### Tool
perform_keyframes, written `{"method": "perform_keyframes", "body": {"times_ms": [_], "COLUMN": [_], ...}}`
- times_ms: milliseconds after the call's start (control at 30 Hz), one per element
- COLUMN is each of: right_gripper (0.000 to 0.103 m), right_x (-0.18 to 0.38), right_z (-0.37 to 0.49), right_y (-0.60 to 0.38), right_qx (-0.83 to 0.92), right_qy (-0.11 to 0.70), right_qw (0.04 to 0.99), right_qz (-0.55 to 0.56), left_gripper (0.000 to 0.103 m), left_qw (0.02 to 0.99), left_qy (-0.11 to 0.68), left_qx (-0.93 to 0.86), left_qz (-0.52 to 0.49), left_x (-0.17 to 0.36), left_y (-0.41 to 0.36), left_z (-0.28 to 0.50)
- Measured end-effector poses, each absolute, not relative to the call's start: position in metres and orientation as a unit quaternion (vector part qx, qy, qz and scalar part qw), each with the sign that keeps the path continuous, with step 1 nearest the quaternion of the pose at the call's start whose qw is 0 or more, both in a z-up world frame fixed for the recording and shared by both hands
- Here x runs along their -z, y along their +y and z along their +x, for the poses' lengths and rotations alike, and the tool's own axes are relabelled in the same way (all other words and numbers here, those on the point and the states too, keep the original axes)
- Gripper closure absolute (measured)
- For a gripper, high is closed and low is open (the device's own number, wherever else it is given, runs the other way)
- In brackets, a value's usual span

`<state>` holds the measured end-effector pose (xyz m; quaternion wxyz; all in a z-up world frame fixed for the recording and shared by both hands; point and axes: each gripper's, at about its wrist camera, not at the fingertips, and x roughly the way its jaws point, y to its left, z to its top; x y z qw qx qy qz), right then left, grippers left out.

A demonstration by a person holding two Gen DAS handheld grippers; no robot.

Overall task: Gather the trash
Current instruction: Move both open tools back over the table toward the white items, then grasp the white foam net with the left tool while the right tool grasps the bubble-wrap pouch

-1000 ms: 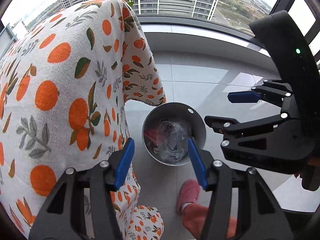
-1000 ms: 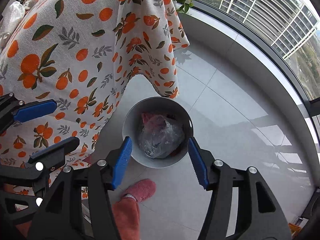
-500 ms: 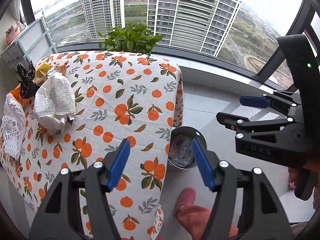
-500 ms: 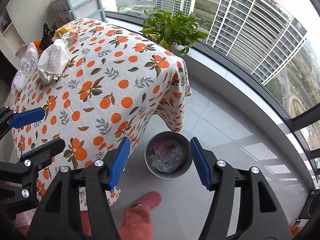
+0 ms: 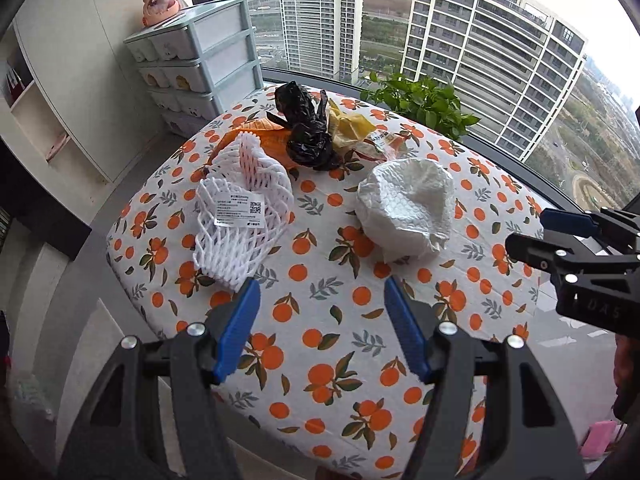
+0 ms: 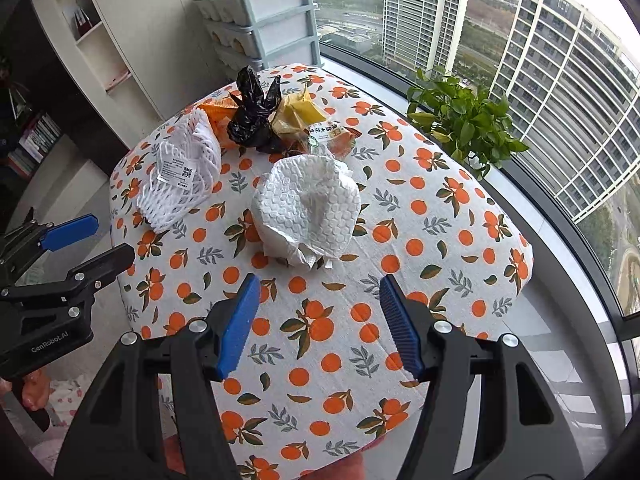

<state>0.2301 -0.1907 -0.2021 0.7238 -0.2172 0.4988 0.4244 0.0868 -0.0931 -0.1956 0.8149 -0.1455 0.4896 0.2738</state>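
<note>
Trash lies on a table with an orange-print cloth (image 5: 320, 320). A white foam net with a label (image 5: 240, 216) lies at the left, also in the right wrist view (image 6: 180, 176). A white bubble-wrap bag (image 5: 406, 204) lies at the right (image 6: 308, 208). A black plastic bag (image 5: 310, 132) (image 6: 252, 116) and yellow and orange wrappers (image 5: 352, 128) (image 6: 298, 114) lie at the far side. My left gripper (image 5: 322, 324) is open and empty above the near table part. My right gripper (image 6: 320, 320) is open and empty, near the bubble-wrap bag.
A grey-blue drawer unit (image 5: 200, 60) stands behind the table by the window. A green plant (image 6: 460, 120) sits on the sill at the right. White shelves (image 5: 48, 92) line the left wall. The bin is out of view.
Both grippers have risen and swung from looking down at the floor bin to looking over the tabletop. The bin with the clear bag has left both views.
</note>
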Motion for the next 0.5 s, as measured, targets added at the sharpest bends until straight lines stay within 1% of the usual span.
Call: {"method": "perform_keyframes", "body": {"times_ms": [267, 500], "right_gripper": [0.043, 0.043], "right_x": [0.211, 0.248], "right_z": [0.243, 0.266], "right_y": [-0.133, -0.110], "right_qx": [-0.406, -0.393], "right_qy": [0.497, 0.514], "right_qw": [0.730, 0.719], "right_qz": [-0.234, -0.254], "left_gripper": [0.038, 0.038], "left_qw": [0.811, 0.799], "left_qy": [0.477, 0.484], "left_qx": [-0.304, -0.318], "left_qz": [-0.149, -0.162], "left_x": [0.212, 0.251], "left_y": [-0.004, 0.046], "left_z": [0.078, 0.090]}}
